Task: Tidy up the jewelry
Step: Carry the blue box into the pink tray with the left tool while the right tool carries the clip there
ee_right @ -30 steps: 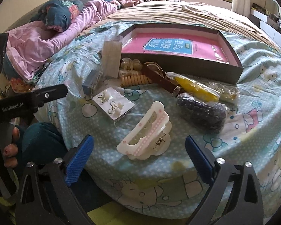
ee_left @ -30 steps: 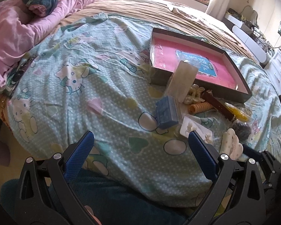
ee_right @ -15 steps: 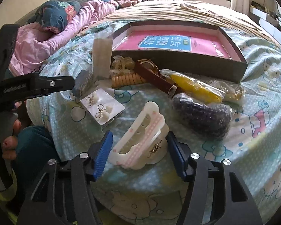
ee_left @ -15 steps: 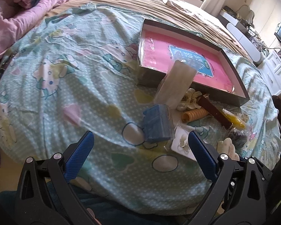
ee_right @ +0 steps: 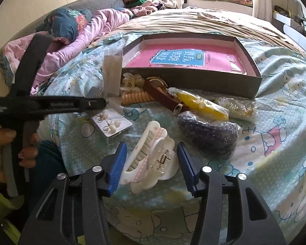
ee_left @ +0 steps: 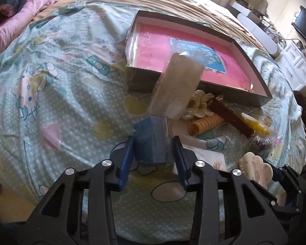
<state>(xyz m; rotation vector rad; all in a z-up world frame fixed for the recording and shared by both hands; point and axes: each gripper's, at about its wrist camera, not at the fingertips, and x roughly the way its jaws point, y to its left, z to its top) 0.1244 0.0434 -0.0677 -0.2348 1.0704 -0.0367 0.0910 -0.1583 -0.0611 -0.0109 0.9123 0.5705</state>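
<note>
A small blue box (ee_left: 151, 134) lies on the cartoon-print sheet. My left gripper (ee_left: 153, 143) is closing, and both pads touch the box's sides. A white and pink hair claw (ee_right: 151, 157) lies near the bed's front edge. My right gripper (ee_right: 152, 145) is closing too, with its pads against the claw. Behind stand a clear packet (ee_right: 112, 77), an earring card (ee_right: 112, 123), an orange coil tie (ee_right: 136, 97), a brown strap (ee_right: 161, 96), a yellow bagged piece (ee_right: 202, 107) and a bag of dark beads (ee_right: 210, 136). The dark open box (ee_right: 193, 81) holds a pink book.
A pink quilt (ee_right: 95, 26) and pillows lie at the far left of the bed. A hand (ee_right: 8, 149) holds the left tool's black frame (ee_right: 51, 106). White cabinets (ee_left: 295, 65) stand to the right. The sheet drops off at the near bed edge.
My left gripper came forward and down over the blue box, and its wide jaws closed round it. My right gripper's jaws closed in on the hair claw.
</note>
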